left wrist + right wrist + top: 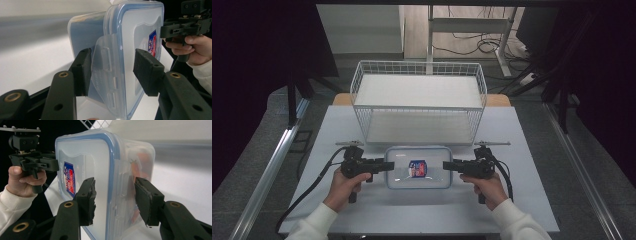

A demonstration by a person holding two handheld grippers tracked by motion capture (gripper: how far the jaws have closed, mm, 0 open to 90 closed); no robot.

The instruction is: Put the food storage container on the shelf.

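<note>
Left gripper (pixel 111 72): jaws set around the container's (pixel 418 167) end latch flap, one pad on the flap, the other off the lid face; at its tightest, so I'd call it gripped. Right gripper (pixel 115 200): jaws about half open, straddling the opposite end; whether the pads press I cannot tell. Best to keep both hands level and lift evenly so it doesn't tip. Container lies flat, lid up, on the table (pixel 362 205) before the wire basket (pixel 419 97), long axis running left-right between the grippers.

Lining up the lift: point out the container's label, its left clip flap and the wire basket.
label (pixel 417 168), high view, middle of sticker on lid
clip flap (pixel 105 67), left gripper view, flap's middle
wire basket (pixel 419 64), high view, far rim
</note>
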